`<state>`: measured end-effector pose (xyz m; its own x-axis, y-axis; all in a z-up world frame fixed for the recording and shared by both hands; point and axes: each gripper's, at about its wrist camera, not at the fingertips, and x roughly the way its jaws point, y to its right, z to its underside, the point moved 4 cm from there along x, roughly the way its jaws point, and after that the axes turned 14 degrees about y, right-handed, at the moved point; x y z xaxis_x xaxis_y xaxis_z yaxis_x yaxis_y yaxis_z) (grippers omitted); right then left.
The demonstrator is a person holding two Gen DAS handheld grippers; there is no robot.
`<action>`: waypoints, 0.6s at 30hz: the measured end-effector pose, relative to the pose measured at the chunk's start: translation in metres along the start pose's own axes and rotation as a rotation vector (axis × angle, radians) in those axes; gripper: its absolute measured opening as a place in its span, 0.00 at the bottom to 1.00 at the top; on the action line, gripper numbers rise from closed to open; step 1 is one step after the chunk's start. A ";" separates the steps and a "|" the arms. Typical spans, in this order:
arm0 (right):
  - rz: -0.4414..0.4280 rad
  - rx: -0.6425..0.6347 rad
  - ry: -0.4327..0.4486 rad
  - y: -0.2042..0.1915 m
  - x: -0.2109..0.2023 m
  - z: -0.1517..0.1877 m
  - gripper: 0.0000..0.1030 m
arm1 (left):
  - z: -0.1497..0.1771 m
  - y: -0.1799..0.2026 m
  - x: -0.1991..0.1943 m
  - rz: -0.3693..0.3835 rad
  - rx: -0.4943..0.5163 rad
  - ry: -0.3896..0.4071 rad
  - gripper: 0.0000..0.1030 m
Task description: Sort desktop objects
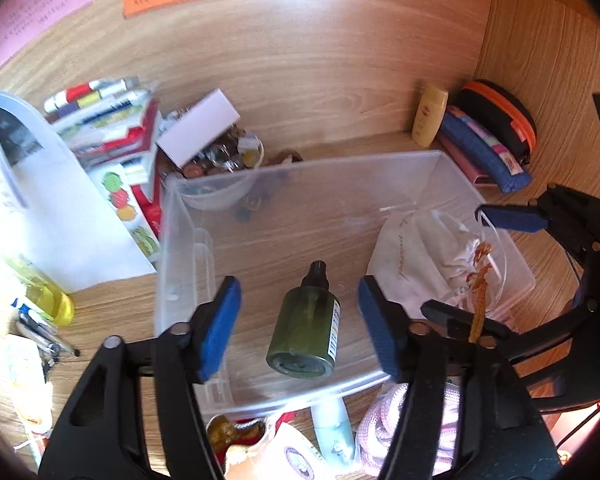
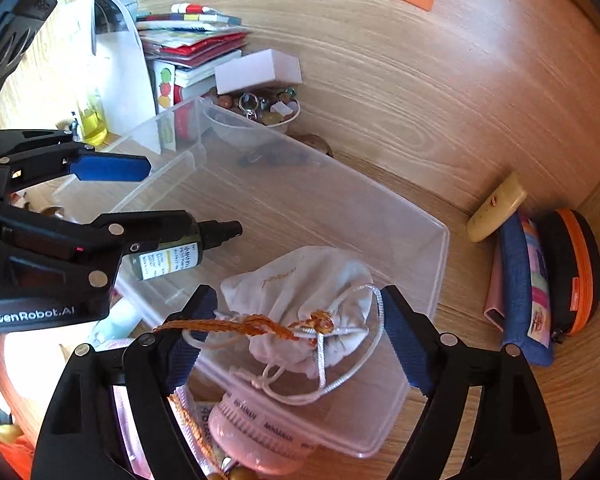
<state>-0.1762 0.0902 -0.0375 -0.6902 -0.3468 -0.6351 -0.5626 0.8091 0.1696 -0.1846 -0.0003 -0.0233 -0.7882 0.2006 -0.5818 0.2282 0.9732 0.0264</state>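
Note:
A clear plastic bin stands on the wooden desk. A dark green spray bottle lies on its floor, cap pointing away. My left gripper hangs open above it, its blue pads on either side of the bottle and clear of it. At the bin's right end sits a white drawstring pouch. My right gripper is open over the pouch without pressing it. An orange cord from the pouch drapes over its left finger. The right wrist view shows the left gripper beside the bottle.
Behind the bin are a bowl of beads, a stack of books and a white paper bag. A yellow tube, a blue pouch and a black-orange case fill the right corner. A pink jar sits in front.

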 end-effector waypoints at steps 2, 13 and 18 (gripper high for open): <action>0.003 0.010 0.006 0.000 -0.006 0.002 0.78 | -0.002 -0.003 -0.007 -0.002 -0.002 0.020 0.65; 0.015 0.068 0.056 0.001 -0.042 0.013 0.78 | -0.006 -0.003 -0.047 -0.023 -0.016 0.104 0.75; 0.025 0.079 0.083 0.004 -0.062 0.016 0.78 | -0.001 -0.003 -0.065 -0.042 -0.009 0.132 0.79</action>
<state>-0.1287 0.1229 -0.0100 -0.7407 -0.3616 -0.5662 -0.5093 0.8519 0.1222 -0.1346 -0.0161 0.0157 -0.8653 0.1722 -0.4708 0.1890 0.9819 0.0118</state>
